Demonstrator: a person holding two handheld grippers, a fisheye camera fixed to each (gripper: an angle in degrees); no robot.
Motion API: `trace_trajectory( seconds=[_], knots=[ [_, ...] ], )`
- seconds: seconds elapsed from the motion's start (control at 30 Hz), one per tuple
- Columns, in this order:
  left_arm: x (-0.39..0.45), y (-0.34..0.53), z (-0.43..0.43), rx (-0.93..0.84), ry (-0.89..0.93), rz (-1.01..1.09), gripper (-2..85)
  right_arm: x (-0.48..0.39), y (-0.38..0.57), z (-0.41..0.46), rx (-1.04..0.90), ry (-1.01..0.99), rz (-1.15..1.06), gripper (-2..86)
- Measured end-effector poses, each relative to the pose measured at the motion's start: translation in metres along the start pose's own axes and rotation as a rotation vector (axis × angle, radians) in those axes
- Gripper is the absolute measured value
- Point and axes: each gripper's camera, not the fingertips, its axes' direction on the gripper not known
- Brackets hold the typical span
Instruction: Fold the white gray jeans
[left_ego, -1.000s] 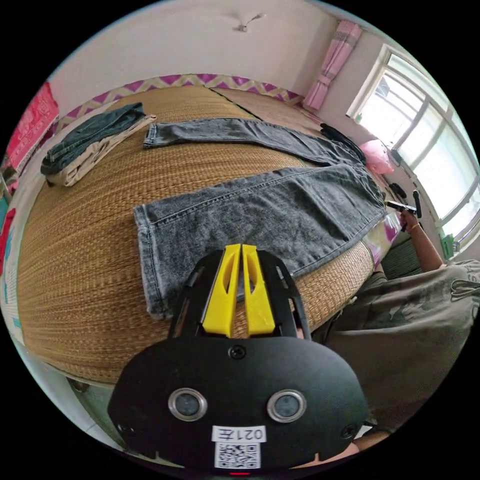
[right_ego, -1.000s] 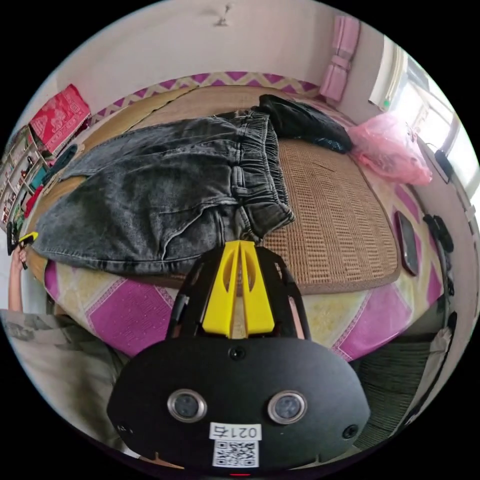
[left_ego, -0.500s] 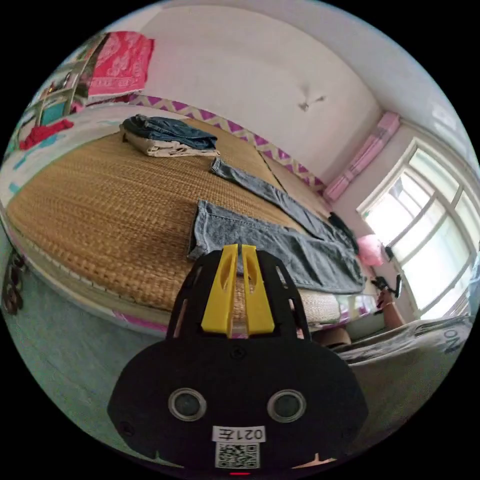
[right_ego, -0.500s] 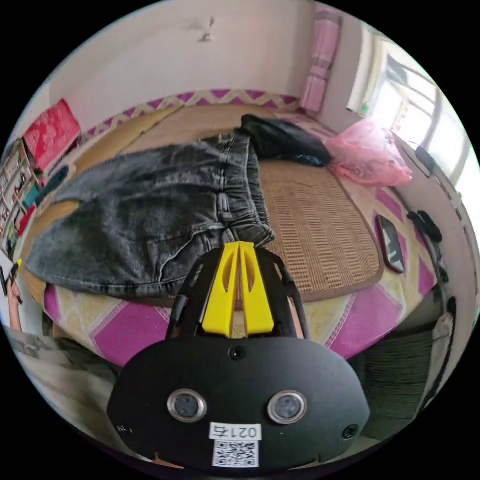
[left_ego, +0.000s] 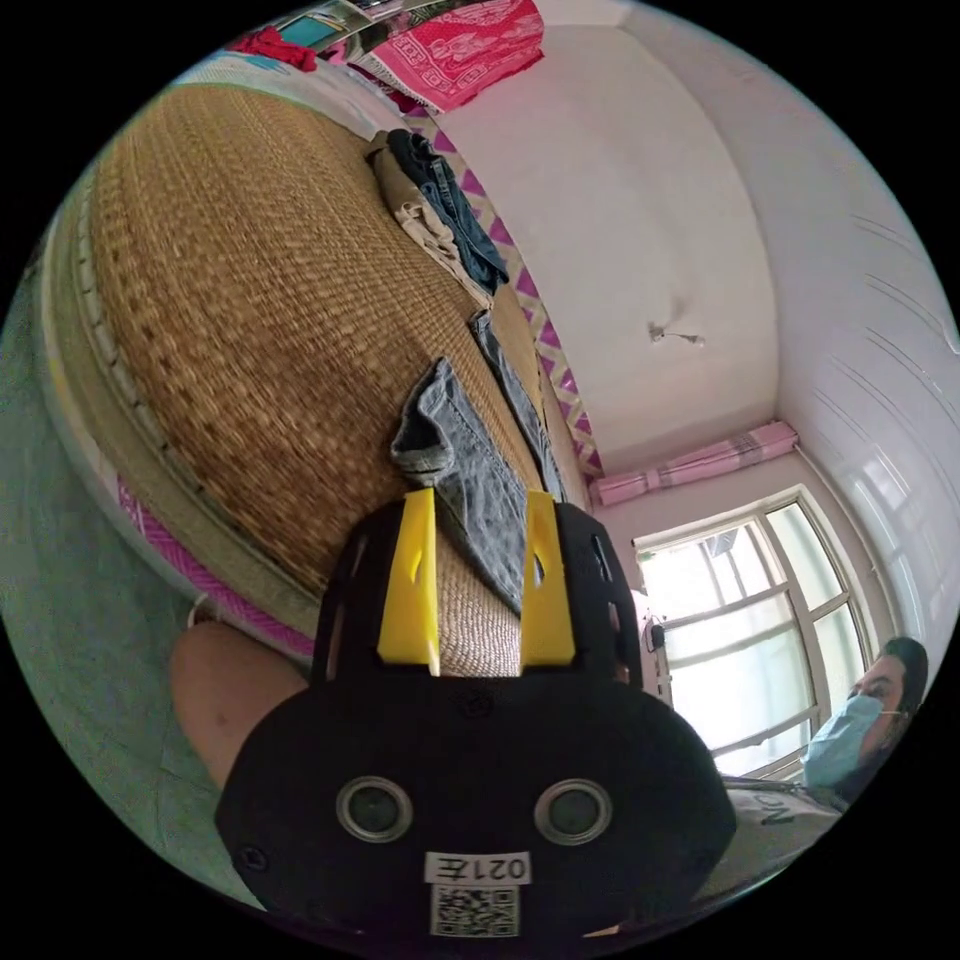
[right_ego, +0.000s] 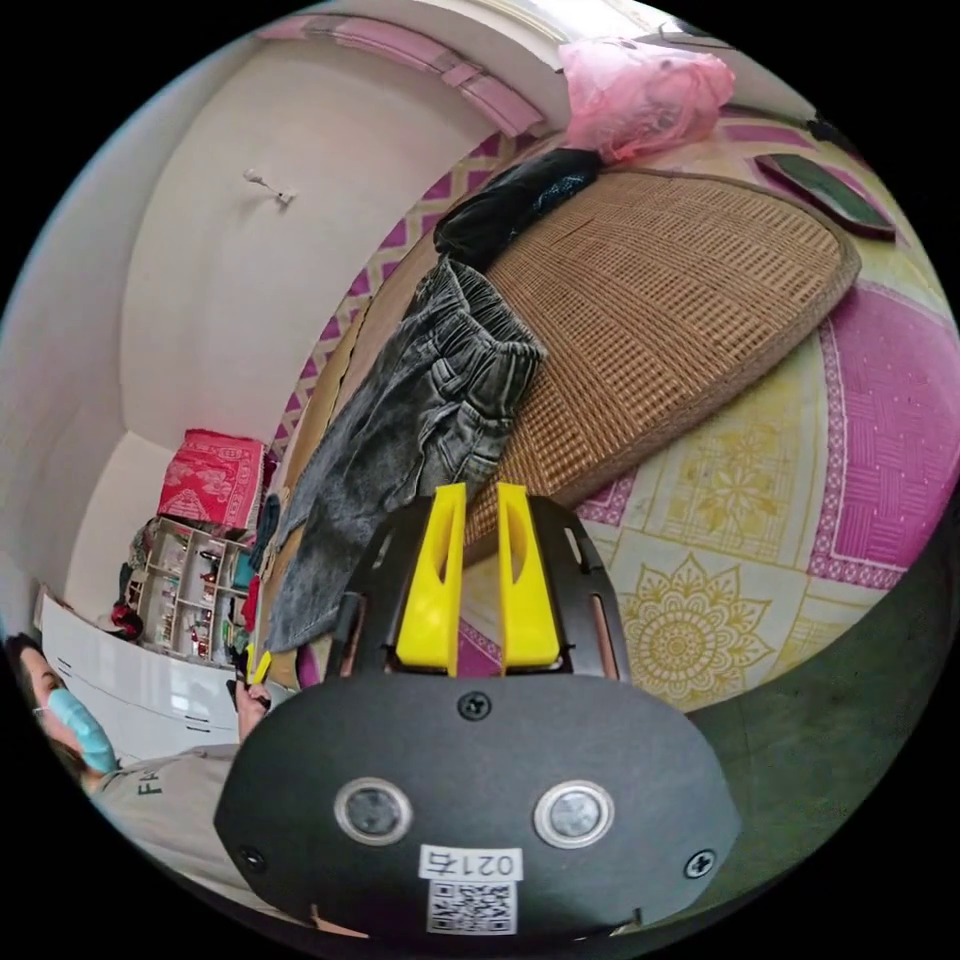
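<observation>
Two grippers, jaws parted, empty: left gripper (left_ego: 478, 590) wide, right gripper (right_ego: 478, 590) narrow. Mottled gray denim jeans (right_ego: 420, 440) on woven mat (right_ego: 680, 300); far leg foreshortened.

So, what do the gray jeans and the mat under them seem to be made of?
The gray jeans look like washed denim: mottled gray surface, stitched seams, gathered waistband. The mat under them looks like woven straw or rattan: tan, matte, with a regular basket-like weave. The exact fibre cannot be told.
</observation>
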Motion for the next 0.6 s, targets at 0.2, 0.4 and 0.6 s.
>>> trace_trajectory(
  seconds=[0.2,0.4,0.6],
  knots=[
    [-0.008,-0.009,0.004,0.003,0.0,-0.032,10.2,0.03,-0.009,-0.005,-0.045,-0.183,0.092,5.9],
    [-0.003,-0.008,0.002,-0.023,-0.008,-0.021,11.9,0.062,-0.021,0.004,-0.041,-0.31,0.244,4.6],
    [0.001,-0.018,0.021,-0.018,0.003,-0.051,13.4,0.068,-0.04,0.011,-0.005,-0.342,0.279,5.2]
  ],
)
